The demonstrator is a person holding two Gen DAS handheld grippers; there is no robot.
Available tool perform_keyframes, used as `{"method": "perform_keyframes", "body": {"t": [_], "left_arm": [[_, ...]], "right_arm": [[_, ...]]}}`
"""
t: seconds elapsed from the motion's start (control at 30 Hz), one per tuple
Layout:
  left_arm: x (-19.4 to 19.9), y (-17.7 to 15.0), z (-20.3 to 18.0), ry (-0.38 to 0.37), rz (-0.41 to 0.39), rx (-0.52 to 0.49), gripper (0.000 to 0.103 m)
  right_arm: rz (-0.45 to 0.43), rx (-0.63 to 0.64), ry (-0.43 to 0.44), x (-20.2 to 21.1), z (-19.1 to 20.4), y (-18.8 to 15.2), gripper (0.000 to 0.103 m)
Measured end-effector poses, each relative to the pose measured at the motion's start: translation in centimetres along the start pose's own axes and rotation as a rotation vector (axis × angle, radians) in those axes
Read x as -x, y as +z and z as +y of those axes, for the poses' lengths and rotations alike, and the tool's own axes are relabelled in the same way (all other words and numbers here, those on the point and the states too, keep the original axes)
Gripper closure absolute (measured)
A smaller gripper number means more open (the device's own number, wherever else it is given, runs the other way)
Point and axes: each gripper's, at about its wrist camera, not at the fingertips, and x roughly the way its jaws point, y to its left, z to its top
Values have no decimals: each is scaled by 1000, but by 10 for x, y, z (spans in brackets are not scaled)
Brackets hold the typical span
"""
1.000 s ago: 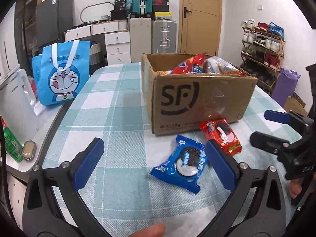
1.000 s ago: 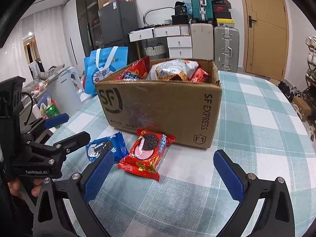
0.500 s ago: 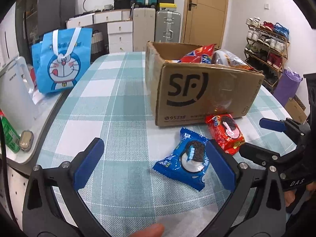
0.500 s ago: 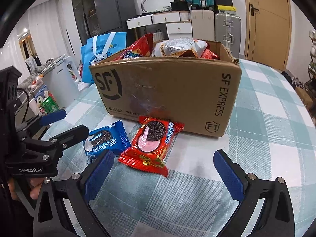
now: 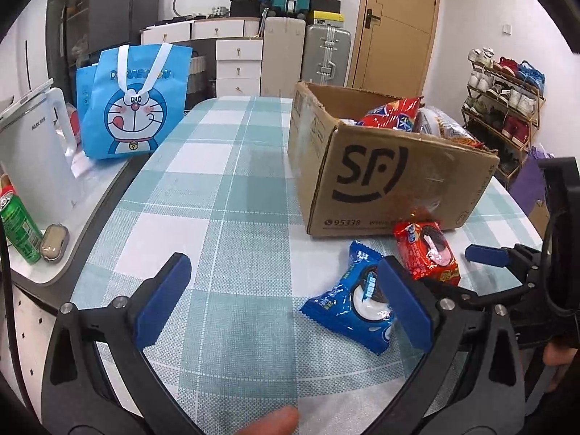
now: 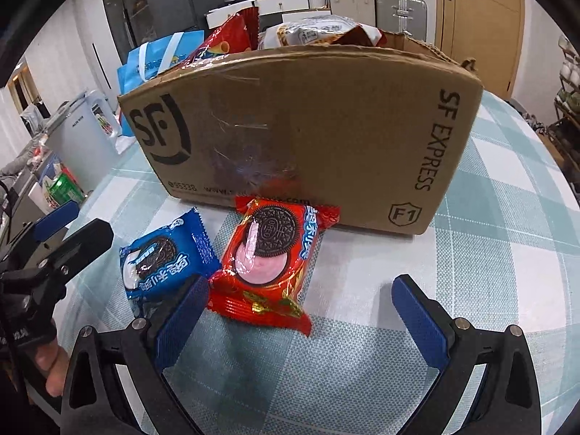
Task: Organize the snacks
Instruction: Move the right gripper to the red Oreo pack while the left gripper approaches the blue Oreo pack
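A blue Oreo packet [image 5: 357, 306] [image 6: 165, 259] and a red Oreo packet [image 5: 426, 252] [image 6: 270, 261] lie flat on the checked tablecloth, just in front of a brown SF cardboard box [image 5: 395, 188] [image 6: 304, 134] holding several snack bags. My left gripper [image 5: 284, 304] is open low over the cloth; its right pad overlaps the blue packet's edge in view. My right gripper [image 6: 301, 320] is open, its blue pads on either side of the near end of the red packet. Neither holds anything. Each gripper shows in the other's view, left gripper [image 6: 63, 232], right gripper [image 5: 485, 270].
A blue Doraemon bag [image 5: 132, 103], a white kettle [image 5: 36, 152] and a green can [image 5: 16, 230] stand on a side counter to the left. Suitcases, drawers and a door line the back wall. A shoe rack [image 5: 504, 105] stands at right.
Both grippers have moved forward and lower toward the packets. The right gripper now frames the red packet closely; the left has drifted left, so the blue packet sits at its right pad.
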Motion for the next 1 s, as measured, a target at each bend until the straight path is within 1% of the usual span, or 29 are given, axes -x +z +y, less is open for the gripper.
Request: {"method": "perform_keyframes", "body": {"t": [0.23, 0.47, 0.7, 0.9, 1.0], "left_arm": [[0, -1, 0, 6, 0, 5, 1], [-2, -1, 0, 9, 13, 9, 1], [-5, -1, 0, 7, 25, 5, 1], [-5, -1, -2, 10, 27, -2, 1], [-7, -1, -6, 12, 33, -21, 1]], "right_arm": [[33, 40, -96, -15, 15, 6, 0], [33, 33, -103, -13, 8, 6, 0], [32, 23, -100, -10, -14, -2, 1], [35, 28, -105, -12, -12, 1, 1], [35, 29, -106, -12, -12, 2, 1]]}}
